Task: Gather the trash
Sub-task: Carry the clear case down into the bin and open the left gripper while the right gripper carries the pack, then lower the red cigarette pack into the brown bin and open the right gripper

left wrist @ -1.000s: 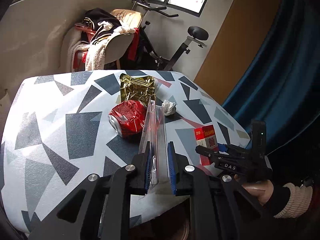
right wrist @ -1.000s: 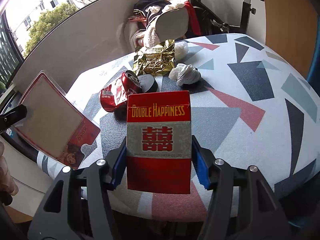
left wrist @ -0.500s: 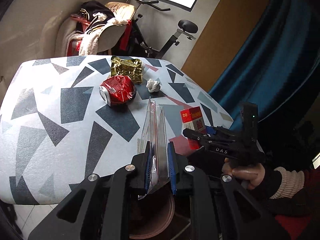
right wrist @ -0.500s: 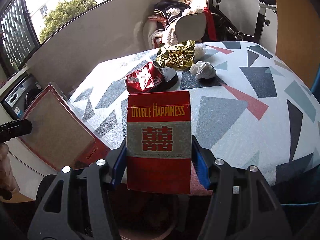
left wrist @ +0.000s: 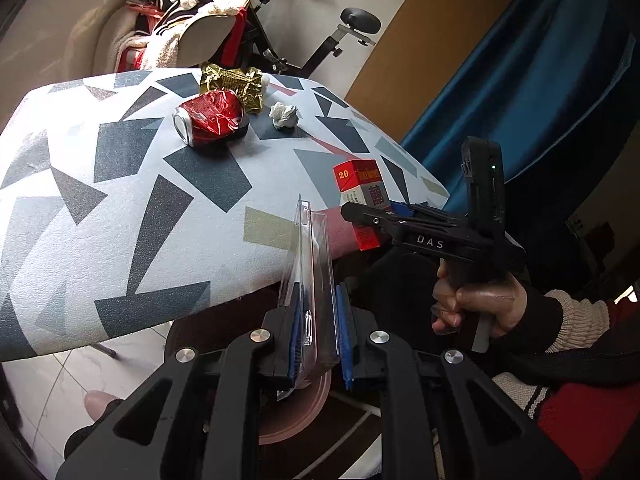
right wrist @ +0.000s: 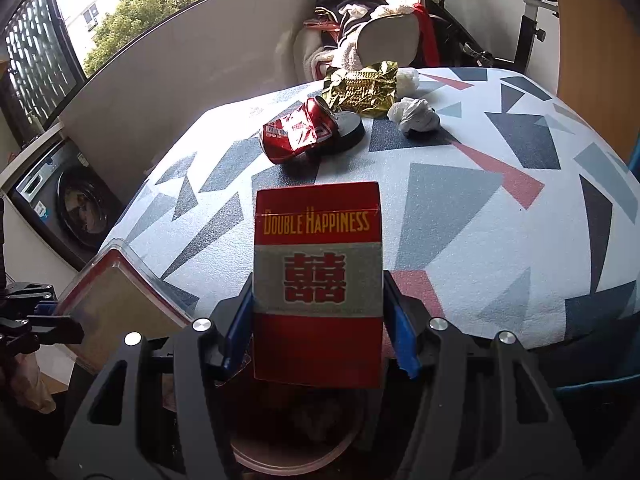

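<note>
The left gripper [left wrist: 316, 336] clamps a clear plastic blister pack [left wrist: 310, 264] edge-on beyond the table [left wrist: 120, 208] edge, over a round bin [left wrist: 296, 412]. The right gripper [right wrist: 320, 332] grips a red Double Happiness cigarette pack [right wrist: 318, 280] upright above that bin. A crushed red can [right wrist: 298, 134], gold wrapper [right wrist: 362, 88] and crumpled tissue [right wrist: 414, 114] lie on the table.

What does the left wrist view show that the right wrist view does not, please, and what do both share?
Only the left wrist view shows the person's hand gripping the right claw's handle, the blue curtain and the white tiled floor.

Only the right wrist view shows the front-loading washing machine, the window with green trees, and the front of the red Double Happiness cigarette pack.

Both show the patterned table, crushed red drink can, gold foil wrapper, crumpled white tissue, clear plastic package and round bin below.
</note>
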Demonstrator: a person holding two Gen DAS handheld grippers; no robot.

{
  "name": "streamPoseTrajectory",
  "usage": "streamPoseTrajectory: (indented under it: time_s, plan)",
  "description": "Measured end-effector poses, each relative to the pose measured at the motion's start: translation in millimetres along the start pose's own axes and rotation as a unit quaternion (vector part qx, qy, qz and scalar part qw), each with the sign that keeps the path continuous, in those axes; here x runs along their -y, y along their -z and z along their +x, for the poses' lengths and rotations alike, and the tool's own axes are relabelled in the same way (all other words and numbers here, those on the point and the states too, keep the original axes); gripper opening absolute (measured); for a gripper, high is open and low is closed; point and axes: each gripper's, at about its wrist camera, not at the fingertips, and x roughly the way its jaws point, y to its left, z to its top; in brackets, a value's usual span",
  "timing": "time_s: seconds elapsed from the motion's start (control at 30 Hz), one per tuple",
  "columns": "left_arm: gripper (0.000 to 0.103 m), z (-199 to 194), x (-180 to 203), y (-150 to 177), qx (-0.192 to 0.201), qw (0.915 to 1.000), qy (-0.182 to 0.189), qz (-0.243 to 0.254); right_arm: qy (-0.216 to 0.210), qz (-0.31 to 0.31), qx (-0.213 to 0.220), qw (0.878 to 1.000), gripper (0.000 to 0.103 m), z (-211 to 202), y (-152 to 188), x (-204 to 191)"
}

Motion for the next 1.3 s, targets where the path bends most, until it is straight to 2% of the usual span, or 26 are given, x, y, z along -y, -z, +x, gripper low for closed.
streamPoseTrajectory:
  time_s: [0.17,0.37,0.63,0.8,0.87,0.93,1.03,1.1,1.23,1.3]
  plan:
    - [0.016,21.2,-3.8,5.8,-0.030,0.9995,-0.007,0.010,-0.001,0.001,-0.005,1.000,0.059,3.4,4.3,1.8]
    - [0.016,51.8,-7.7,15.9,-0.067,0.9966,-0.033,0.034,-0.003,0.002,-0.014,1.000,0.059,9.0,10.9,1.5]
    - [0.019,69.5,-10.9,20.0,-0.080,0.9949,-0.041,0.046,-0.004,0.003,-0.022,1.000,0.059,13.8,15.6,3.9]
    - [0.061,55.5,-15.7,16.6,-0.034,0.9974,-0.058,0.025,-0.006,-0.001,-0.027,1.000,0.059,16.2,18.9,2.7]
    - [0.068,45.8,-20.5,14.2,-0.016,0.9974,-0.069,0.009,-0.008,-0.004,-0.031,0.999,0.059,18.5,20.7,1.1]
    - [0.070,34.8,-26.6,13.1,0.003,0.9967,-0.081,-0.008,-0.010,-0.011,-0.035,0.999,0.059,19.9,23.6,-1.8]
    - [0.080,19.0,-30.8,14.8,0.030,0.9931,-0.113,-0.011,-0.014,-0.027,-0.039,0.999,0.059,22.1,28.1,-9.0]
    - [0.091,10.8,-29.9,16.9,0.045,0.9892,-0.139,0.001,-0.015,-0.045,-0.042,0.998,0.059,24.1,31.4,-15.6]
    - [0.097,-2.1,-30.2,22.9,0.077,0.9771,-0.197,0.022,-0.020,-0.087,-0.049,0.995,0.059,27.8,37.0,-32.5]
    - [0.097,-6.8,-34.5,25.8,0.090,0.9731,-0.211,0.020,-0.025,-0.111,-0.054,0.992,0.059,29.6,40.4,-42.0]
